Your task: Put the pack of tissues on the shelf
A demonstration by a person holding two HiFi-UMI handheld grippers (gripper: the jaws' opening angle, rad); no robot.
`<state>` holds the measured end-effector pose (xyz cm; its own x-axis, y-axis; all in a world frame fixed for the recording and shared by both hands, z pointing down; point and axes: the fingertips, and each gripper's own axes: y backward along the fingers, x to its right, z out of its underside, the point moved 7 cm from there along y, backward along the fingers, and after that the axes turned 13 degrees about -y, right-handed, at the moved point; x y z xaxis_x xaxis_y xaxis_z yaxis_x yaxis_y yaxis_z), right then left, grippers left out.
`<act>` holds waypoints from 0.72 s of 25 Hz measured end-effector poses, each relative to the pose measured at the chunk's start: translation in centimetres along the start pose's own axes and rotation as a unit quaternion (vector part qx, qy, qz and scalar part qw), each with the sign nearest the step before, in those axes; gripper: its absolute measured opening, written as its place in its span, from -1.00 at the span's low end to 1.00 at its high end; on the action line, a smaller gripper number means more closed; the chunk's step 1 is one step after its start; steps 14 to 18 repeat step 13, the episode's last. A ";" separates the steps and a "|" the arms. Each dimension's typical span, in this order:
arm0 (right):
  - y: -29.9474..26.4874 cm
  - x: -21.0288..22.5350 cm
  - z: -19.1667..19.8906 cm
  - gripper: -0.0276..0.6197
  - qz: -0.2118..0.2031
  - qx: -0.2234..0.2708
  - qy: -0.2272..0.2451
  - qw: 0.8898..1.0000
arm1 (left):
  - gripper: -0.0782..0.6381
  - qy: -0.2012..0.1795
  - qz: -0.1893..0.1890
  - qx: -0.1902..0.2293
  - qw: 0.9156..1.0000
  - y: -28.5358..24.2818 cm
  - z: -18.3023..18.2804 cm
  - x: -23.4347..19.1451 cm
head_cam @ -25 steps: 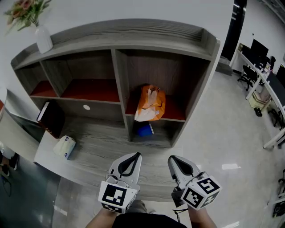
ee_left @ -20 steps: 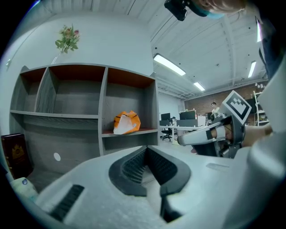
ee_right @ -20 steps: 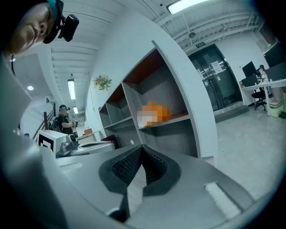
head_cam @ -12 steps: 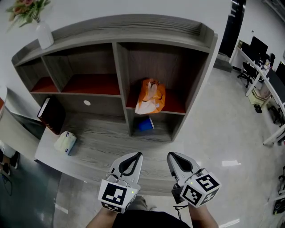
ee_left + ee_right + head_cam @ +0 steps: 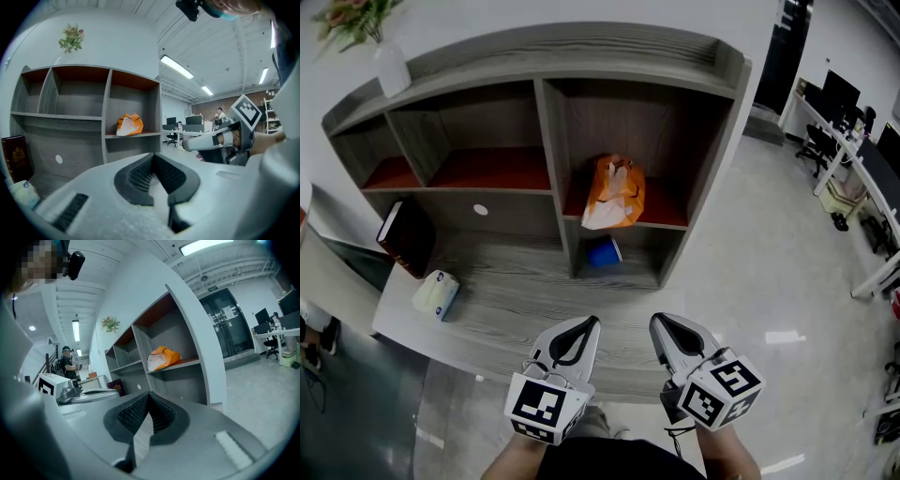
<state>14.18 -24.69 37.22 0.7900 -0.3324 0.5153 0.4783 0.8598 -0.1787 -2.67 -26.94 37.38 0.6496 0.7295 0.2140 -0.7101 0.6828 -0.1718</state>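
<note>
The head view is showing the pack of tissues point(image 5: 437, 294) lying near the desk's point(image 5: 525, 286) left edge, its long axis slanting toward the shelf point(image 5: 553, 169), beside a dark book point(image 5: 405, 239). The right gripper view is missing it. An orange bag point(image 5: 614, 192) is sitting in the right compartment. At the front edge, the left gripper point(image 5: 584, 326) and right gripper point(image 5: 662, 322) are hovering, jaws pressed together on nothing.

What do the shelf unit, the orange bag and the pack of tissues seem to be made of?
The shelf unit looks like wood laminate, matte grey, with grain lines. The orange bag looks like thin plastic film, crumpled, slightly glossy. The pack of tissues: perhaps soft plastic wrap; too small to tell.
</note>
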 end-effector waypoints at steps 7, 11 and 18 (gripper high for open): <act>0.0 -0.3 0.0 -0.91 0.001 -0.002 0.007 1.000 | -0.79 0.000 0.002 -0.007 1.000 0.3 0.0 0.0; -0.1 -0.4 0.1 -0.91 0.001 -0.005 0.009 1.000 | -0.79 -0.002 0.006 -0.017 1.000 0.2 0.0 0.0; -0.2 -0.4 0.2 -0.91 0.000 -0.006 0.010 1.000 | -0.79 -0.003 0.008 -0.023 1.000 0.1 0.1 0.1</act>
